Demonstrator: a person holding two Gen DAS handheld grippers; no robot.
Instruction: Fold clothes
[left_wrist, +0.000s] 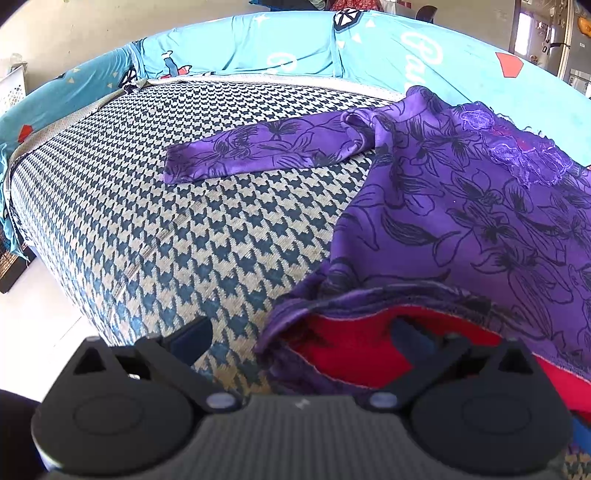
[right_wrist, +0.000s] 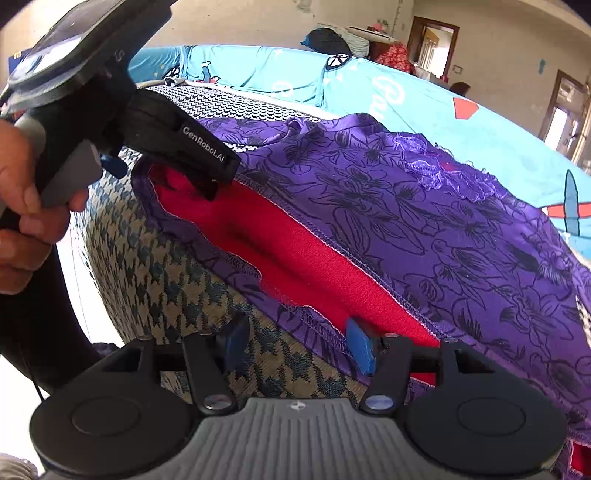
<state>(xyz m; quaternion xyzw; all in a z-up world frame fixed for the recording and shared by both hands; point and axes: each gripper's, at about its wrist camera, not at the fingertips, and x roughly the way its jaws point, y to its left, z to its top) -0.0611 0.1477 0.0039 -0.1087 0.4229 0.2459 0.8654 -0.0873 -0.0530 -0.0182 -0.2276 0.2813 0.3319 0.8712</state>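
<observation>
A purple top with black flower print (left_wrist: 461, 206) lies on the houndstooth bed cover (left_wrist: 147, 206), one sleeve (left_wrist: 258, 147) stretched out to the left. Its hem gapes and shows the red fleece lining (left_wrist: 354, 347). My left gripper (left_wrist: 306, 339) is open at the hem's left corner, with its right finger inside the red opening. In the right wrist view the top (right_wrist: 461, 229) fills the right side and the lining (right_wrist: 295, 251) shows. My right gripper (right_wrist: 299, 343) is open astride the lower hem edge. The left gripper (right_wrist: 207, 184) shows there, reaching into the opening.
A turquoise printed sheet (left_wrist: 424, 48) covers the far part of the bed. The bed's left edge drops to a white floor (left_wrist: 37, 325). A hand (right_wrist: 22, 206) holds the left gripper's handle. Doorways (right_wrist: 432, 44) stand at the back.
</observation>
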